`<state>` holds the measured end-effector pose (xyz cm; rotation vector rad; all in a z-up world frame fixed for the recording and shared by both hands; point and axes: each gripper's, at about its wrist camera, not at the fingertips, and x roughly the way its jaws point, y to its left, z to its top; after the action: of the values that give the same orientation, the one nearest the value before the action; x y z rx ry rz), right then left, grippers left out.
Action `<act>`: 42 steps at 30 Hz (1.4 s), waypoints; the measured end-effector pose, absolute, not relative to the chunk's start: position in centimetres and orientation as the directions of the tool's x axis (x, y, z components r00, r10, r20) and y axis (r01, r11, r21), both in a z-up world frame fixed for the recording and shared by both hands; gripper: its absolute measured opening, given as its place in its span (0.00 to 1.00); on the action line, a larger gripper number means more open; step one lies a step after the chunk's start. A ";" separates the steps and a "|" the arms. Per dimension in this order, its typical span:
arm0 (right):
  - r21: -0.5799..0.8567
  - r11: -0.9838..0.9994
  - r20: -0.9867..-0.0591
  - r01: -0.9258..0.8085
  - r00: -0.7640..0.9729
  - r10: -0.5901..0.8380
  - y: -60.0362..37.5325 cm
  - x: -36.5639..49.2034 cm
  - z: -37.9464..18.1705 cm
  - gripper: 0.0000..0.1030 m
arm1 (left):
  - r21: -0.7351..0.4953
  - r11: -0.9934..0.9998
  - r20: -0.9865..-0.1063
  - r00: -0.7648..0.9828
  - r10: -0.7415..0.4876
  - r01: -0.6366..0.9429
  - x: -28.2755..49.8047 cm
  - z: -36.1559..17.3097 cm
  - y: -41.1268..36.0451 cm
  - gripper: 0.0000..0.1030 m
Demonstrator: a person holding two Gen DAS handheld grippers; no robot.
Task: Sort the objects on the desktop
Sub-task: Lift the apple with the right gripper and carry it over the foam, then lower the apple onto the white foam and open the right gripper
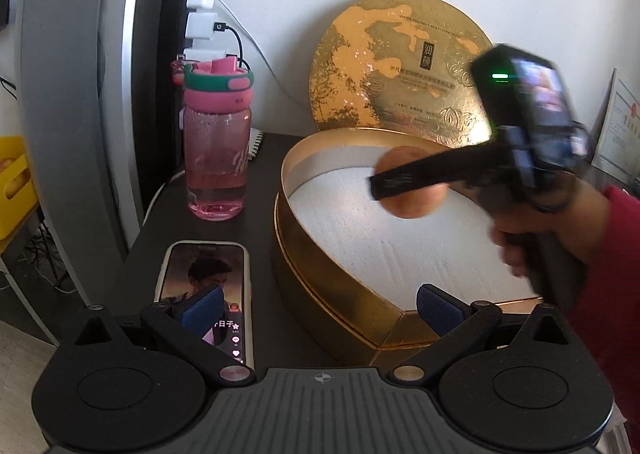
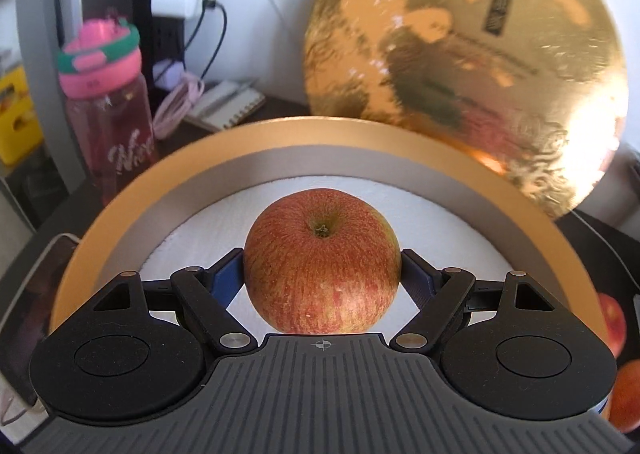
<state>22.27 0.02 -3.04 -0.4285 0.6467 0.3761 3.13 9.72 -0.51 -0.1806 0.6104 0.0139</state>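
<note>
The right hand-held gripper (image 2: 322, 274) is clamped on the apple (image 2: 322, 262), holding it over the white lining of the open gold box (image 2: 280, 134), likely to set it inside; beside that box, the left hand-held gripper (image 1: 320, 310) waits spread wide and empty

Right gripper (image 2: 322, 274) clamping apple (image 2: 322, 262) mid-frame, stem end facing camera, over white liner of gold box (image 2: 312, 142). Lid (image 2: 468, 66) leaning upper right; pink bottle (image 2: 106, 106) standing far left.
</note>
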 end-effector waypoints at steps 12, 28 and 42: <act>-0.224 0.877 -0.688 -0.426 0.706 0.168 2.5 26.2 -4.8 0.80 | -0.183 0.981 -0.589 0.806 -0.057 -0.065 3.2 -1.3 10.6 1.00; -0.207 0.885 -0.696 -0.417 0.698 0.166 1.3 24.3 -3.3 0.88 | -0.143 0.987 -0.595 0.803 -0.026 -0.074 2.7 -0.5 9.3 1.00; -0.034 0.925 -0.541 -0.379 0.785 0.302 -10.5 12.8 2.5 0.94 | -0.066 0.998 -0.580 0.814 -0.022 -0.020 2.2 1.5 4.7 1.00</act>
<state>12.75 -10.50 2.51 -0.1434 0.5581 0.3683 2.24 4.73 1.52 -0.0699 0.6199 -0.0006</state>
